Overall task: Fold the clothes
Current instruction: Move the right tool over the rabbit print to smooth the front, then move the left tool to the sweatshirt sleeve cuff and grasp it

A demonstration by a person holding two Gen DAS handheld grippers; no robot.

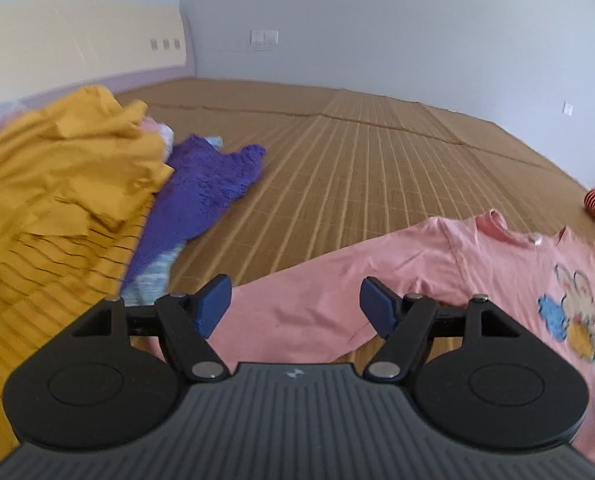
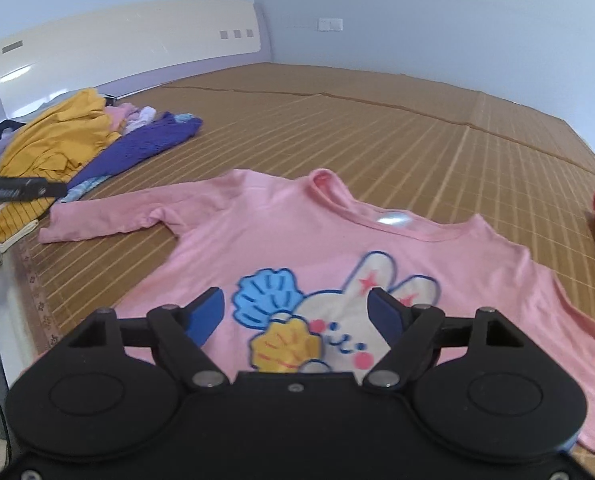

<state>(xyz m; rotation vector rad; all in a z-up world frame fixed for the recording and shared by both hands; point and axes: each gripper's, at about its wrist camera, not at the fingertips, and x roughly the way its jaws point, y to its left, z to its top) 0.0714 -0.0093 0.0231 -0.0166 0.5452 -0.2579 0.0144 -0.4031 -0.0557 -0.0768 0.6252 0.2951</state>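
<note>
While both my grippers, left (image 1: 295,304) and right (image 2: 295,314), hold fingers wide and empty, I count one pink shirt (image 2: 297,232) spread near, one clothes pile (image 2: 77,140) far left.

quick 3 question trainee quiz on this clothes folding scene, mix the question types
1. True or false: the pink shirt lies print side up on the bamboo mat.
2. Which garment sits on top of the pile at the left? A. yellow garment B. green towel C. black jacket
3. Fill in: the left gripper hangs over the pink shirt's ____, its jaws open.

Key
1. True: the rabbit print faces up, below the right gripper, whose jaws are open with nothing between them.
2. A: it lies partly over the purple knit.
3. Sleeve.
</note>
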